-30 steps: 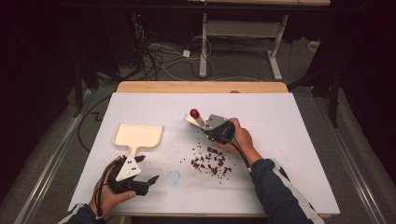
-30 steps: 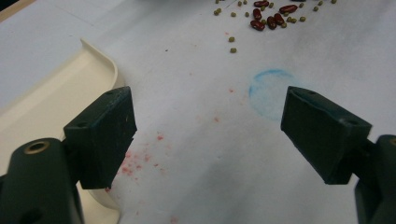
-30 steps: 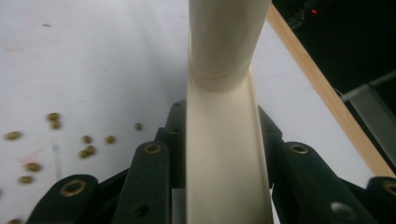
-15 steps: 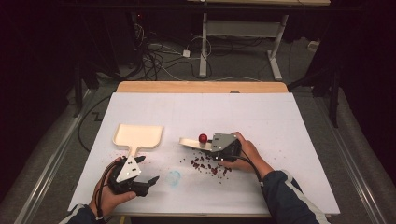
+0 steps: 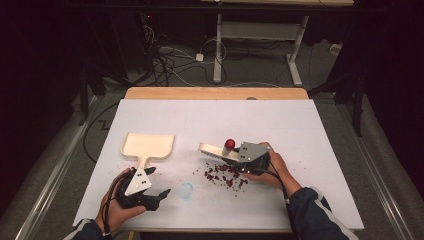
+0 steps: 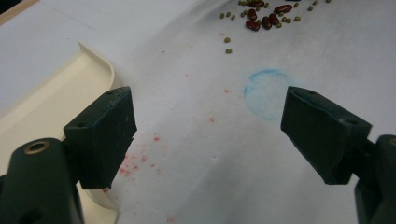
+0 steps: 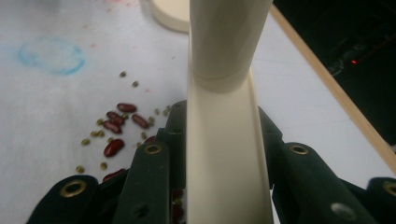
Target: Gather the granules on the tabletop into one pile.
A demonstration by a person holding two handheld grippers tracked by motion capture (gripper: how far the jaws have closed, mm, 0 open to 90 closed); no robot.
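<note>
A cream dustpan [image 5: 148, 145] lies flat at the left of the table, its handle towards me. Just near of that handle my left gripper [image 5: 159, 197] rests open on the sheet, nothing between its jaws. In the left gripper view the dustpan's rim [image 6: 100, 60] is beside the left jaw. My right gripper [image 5: 235, 159] is shut on a cream brush [image 5: 212, 150] with a red knob [image 5: 230, 144], pointing left. Red and green beans [image 5: 225, 175] lie scattered under and in front of it. In the right gripper view the brush handle [image 7: 224, 140] runs up between the jaws, the beans [image 7: 119, 126] to its left.
A white sheet [image 5: 300, 125] covers the table, whose wooden back edge [image 5: 215, 93] shows beyond it. A faint blue ring mark [image 5: 186, 190] lies between the two grippers. Pink stains [image 6: 140, 158] dot the sheet near the dustpan. Cables and table legs lie on the floor behind.
My right gripper has carried the brush nearer to me and swung it down to lie low, pointing left over the beans. The left gripper has stayed still.
</note>
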